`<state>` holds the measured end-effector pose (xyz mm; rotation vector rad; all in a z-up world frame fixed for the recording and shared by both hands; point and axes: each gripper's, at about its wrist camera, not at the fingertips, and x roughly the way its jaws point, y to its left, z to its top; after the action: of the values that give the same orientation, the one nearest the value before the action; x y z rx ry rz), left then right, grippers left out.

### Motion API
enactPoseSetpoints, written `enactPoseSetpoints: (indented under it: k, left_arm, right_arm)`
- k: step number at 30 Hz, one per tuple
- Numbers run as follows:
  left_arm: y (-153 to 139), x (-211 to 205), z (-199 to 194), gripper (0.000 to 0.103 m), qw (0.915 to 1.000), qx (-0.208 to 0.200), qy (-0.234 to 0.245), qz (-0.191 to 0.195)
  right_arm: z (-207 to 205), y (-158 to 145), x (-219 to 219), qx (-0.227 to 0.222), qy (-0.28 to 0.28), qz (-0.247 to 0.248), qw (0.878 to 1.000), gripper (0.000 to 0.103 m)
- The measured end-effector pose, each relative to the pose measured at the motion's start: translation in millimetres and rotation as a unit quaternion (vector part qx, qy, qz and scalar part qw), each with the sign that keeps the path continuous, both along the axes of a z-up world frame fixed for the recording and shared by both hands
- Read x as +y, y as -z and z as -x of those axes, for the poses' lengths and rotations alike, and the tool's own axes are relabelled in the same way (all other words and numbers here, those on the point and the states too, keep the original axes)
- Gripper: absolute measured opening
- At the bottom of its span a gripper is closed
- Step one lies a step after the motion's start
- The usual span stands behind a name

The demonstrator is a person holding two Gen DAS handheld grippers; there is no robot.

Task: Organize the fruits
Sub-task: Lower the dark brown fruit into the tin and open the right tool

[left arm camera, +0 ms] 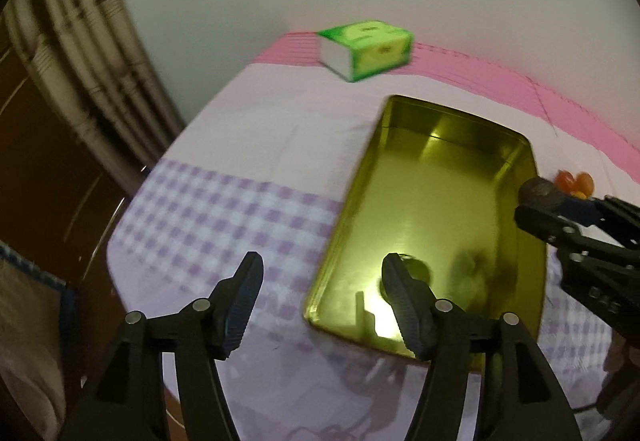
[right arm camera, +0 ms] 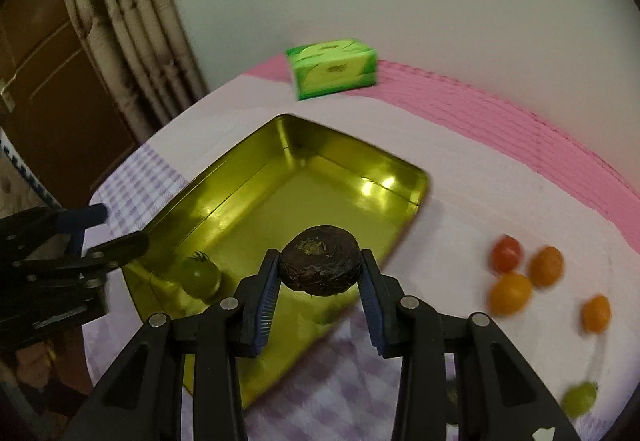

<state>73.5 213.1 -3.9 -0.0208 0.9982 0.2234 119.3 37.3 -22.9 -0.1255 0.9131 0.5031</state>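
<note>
A gold metal tray [left arm camera: 440, 193] [right arm camera: 280, 201] lies on the checked tablecloth. One green tomato [right arm camera: 200, 277] sits in its near corner, half hidden behind a finger in the left wrist view [left arm camera: 418, 273]. My left gripper [left arm camera: 323, 269] [right arm camera: 120, 231] hangs open over the tray's left rim with nothing between its fingers. My right gripper [right arm camera: 320, 261] [left arm camera: 536, 201] is shut on a dark brown round fruit [right arm camera: 320, 271] [left arm camera: 540, 191] above the tray's near right edge. Several loose tomatoes lie on the cloth to the right: a red one [right arm camera: 507, 253], orange ones [right arm camera: 511, 293] [left arm camera: 576, 181] and a green one [right arm camera: 580, 399].
A green tissue box [left arm camera: 366, 49] [right arm camera: 332, 69] stands at the far edge by the white wall. The table's left edge [left arm camera: 132, 201] drops off toward a curtain [left arm camera: 100, 53] and a wooden door [right arm camera: 48, 89].
</note>
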Motion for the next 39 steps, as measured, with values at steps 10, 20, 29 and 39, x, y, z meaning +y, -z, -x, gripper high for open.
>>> enactPoseSetpoints:
  k: [10, 20, 29, 39]
  left_arm:
    - [6.3, 6.5, -0.7, 0.065, 0.9996, 0.014, -0.020, 0.010]
    - [11.4, 6.2, -2.9, 0.066, 0.9994, 0.021, -0.021, 0.021]
    - [12.1, 5.4, -3.2, 0.067, 0.9993, 0.023, -0.018, 0.024]
    - [13.4, 0.1, -3.3, 0.067, 0.9995, 0.023, -0.013, 0.020]
  right_arm:
    - [-15.0, 30.3, 23.7, 0.012, -0.013, 0.061, 0.998, 0.036]
    - [-16.8, 36.7, 29.7, 0.003, -0.022, 0.099, 0.995, 0.037]
    - [-17.8, 36.2, 31.5, 0.002, -0.023, 0.100, 0.995, 0.039]
    - [3.9, 1.4, -6.7, -0.014, 0.000, 0.036, 0.999, 0.042]
